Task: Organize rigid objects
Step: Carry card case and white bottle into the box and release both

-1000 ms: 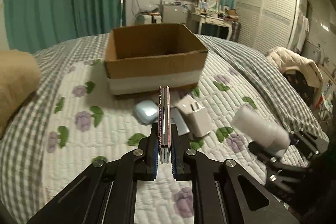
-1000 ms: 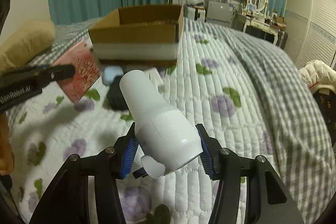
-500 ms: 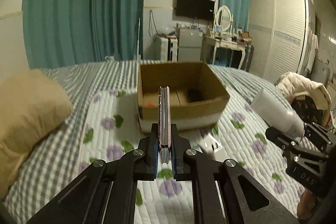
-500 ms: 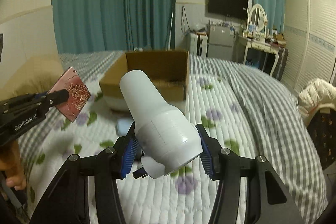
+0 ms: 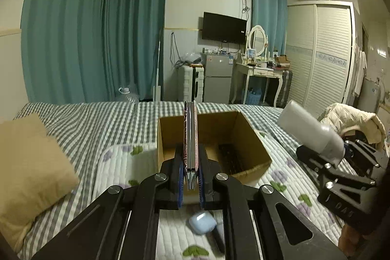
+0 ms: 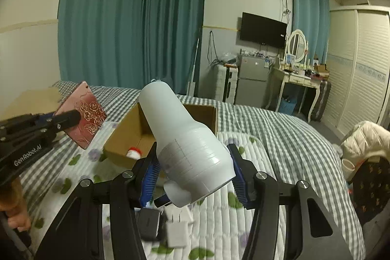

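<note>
My left gripper (image 5: pixel 190 177) is shut on a thin pink case with a rose pattern (image 5: pixel 190 135), seen edge-on and held above the bed in front of the open cardboard box (image 5: pixel 258 138). The case's face shows in the right wrist view (image 6: pixel 85 118). My right gripper (image 6: pixel 192 177) is shut on a white bottle (image 6: pixel 185 143), held up in front of the box (image 6: pixel 124 135); it also shows in the left wrist view (image 5: pixel 309 130). A small red-and-white item (image 6: pixel 134 152) lies inside the box.
On the quilt lie a light blue earbud case (image 5: pixel 202 222), a white charger (image 6: pixel 178 233) and a dark block (image 6: pixel 148 223). A tan pillow (image 5: pixel 26 162) lies at the left. A dressing table (image 5: pixel 260 70) and wardrobe (image 5: pixel 324 52) stand beyond the bed.
Both grippers have risen and tilted up with their objects. The box now sits lower and closer in both views, and the loose items have slid under the grippers.
</note>
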Demonstrator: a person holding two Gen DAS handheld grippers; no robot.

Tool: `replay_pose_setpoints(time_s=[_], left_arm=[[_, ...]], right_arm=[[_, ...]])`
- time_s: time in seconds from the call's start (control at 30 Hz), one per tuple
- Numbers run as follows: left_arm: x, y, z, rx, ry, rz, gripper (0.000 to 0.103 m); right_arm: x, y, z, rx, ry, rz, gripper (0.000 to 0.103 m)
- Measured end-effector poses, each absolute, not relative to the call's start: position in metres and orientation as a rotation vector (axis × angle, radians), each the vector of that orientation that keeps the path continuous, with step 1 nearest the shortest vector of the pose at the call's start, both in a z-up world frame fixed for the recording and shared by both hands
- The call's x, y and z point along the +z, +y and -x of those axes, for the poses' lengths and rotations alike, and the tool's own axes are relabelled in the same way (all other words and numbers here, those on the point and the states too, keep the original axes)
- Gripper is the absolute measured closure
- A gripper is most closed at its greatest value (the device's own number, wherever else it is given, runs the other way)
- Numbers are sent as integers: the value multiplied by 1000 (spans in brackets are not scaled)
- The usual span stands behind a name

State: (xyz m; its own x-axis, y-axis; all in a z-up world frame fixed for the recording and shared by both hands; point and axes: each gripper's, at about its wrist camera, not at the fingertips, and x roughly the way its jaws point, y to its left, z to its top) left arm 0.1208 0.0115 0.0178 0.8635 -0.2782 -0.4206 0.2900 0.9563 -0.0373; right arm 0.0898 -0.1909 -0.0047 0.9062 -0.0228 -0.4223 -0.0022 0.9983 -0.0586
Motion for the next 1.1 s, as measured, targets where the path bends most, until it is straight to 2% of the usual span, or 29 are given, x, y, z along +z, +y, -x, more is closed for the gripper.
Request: replay_pose_setpoints(time_s=[0.43, 0.8, 1.1], left_arm=[[-13, -11, -209, -310, 499, -19, 93], [-56, -39, -253, -346, 600, -69, 93], [-89, -39, -282, -300, 700, -69, 93]], right_arm=[[-12, -180, -179, 4, 442, 103, 50], [-60, -184, -253, 29, 590, 93, 50], [-89, -193, -276, 24, 700, 108, 50]])
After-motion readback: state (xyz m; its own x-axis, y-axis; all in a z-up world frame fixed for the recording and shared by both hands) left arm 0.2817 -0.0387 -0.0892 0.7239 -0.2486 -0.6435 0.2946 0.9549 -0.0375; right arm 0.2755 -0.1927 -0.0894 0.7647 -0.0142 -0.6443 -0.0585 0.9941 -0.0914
